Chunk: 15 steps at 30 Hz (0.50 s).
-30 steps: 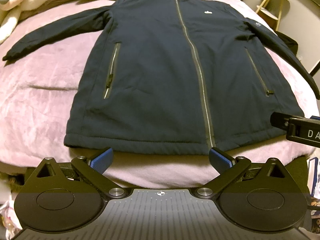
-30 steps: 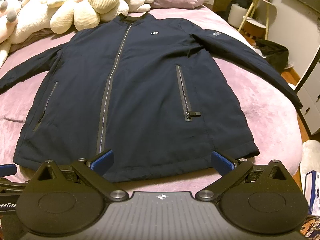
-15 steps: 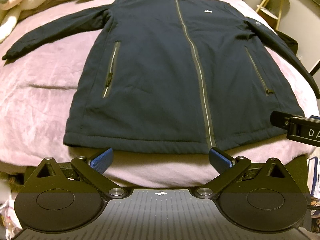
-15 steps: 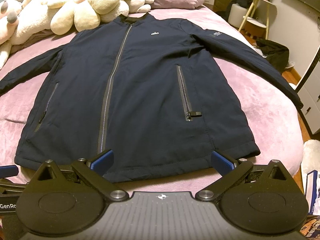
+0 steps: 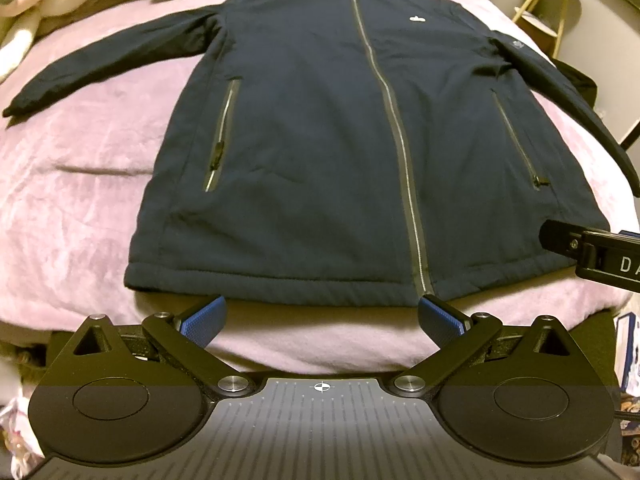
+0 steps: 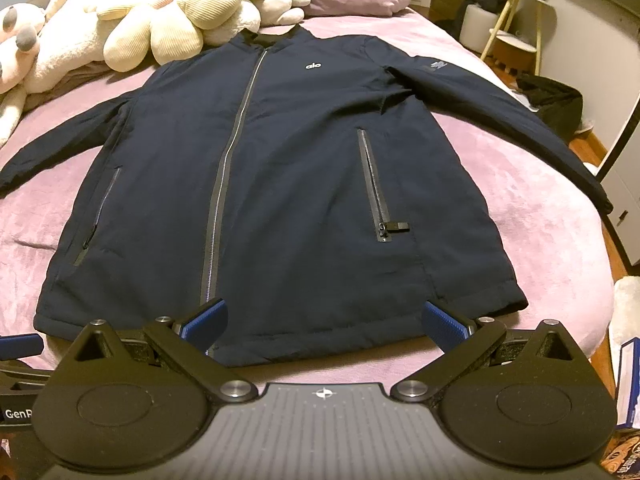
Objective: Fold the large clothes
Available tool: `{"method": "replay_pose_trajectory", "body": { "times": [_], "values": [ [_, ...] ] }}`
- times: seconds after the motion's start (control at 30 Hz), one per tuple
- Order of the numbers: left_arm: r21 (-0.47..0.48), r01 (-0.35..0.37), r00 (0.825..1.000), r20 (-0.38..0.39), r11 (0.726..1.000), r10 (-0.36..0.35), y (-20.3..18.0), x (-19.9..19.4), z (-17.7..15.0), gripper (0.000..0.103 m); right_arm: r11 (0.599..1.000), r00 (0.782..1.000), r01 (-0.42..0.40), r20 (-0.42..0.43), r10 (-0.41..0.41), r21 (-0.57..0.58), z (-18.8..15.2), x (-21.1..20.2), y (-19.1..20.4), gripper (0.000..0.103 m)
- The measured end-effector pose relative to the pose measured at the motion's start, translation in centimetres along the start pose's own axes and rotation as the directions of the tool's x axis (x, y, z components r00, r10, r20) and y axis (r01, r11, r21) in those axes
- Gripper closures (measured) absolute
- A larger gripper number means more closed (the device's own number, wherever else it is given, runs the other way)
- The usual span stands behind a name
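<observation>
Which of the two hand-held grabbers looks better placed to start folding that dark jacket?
Probably the right gripper: its open fingers already overlap the jacket's hem near the zipper. The left gripper, also open, sits just short of the hem over the pink blanket.

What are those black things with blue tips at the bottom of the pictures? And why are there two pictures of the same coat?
Those are two grabbers that a person holds, one in each hand. Each has a small camera looking out along its two blue fingers, so you get two pictures. One shows the left gripper, the other the right gripper. Both are open and hold nothing. In front of them a dark blue jacket lies flat on a pink blanket, zipped up, with its sleeves spread out. Soft toys sit past the collar. The job is to fold the jacket; no fold shows yet.
</observation>
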State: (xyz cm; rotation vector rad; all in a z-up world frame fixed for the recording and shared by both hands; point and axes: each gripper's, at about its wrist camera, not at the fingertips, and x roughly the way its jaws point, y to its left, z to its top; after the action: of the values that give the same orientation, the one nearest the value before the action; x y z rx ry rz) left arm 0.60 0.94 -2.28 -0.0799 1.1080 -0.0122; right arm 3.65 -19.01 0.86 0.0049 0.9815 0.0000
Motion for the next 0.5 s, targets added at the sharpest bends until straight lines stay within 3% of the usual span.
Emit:
{"method": "replay_pose_trajectory", "body": {
  "times": [0.5],
  "values": [
    [-0.022, 0.018, 1.000, -0.017, 1.000, -0.018, 0.36, 0.40, 0.79, 0.000, 1.000, 1.000, -0.027, 0.000, 0.027, 0.001, 0.09, 0.62, -0.21, 0.000]
  ]
}}
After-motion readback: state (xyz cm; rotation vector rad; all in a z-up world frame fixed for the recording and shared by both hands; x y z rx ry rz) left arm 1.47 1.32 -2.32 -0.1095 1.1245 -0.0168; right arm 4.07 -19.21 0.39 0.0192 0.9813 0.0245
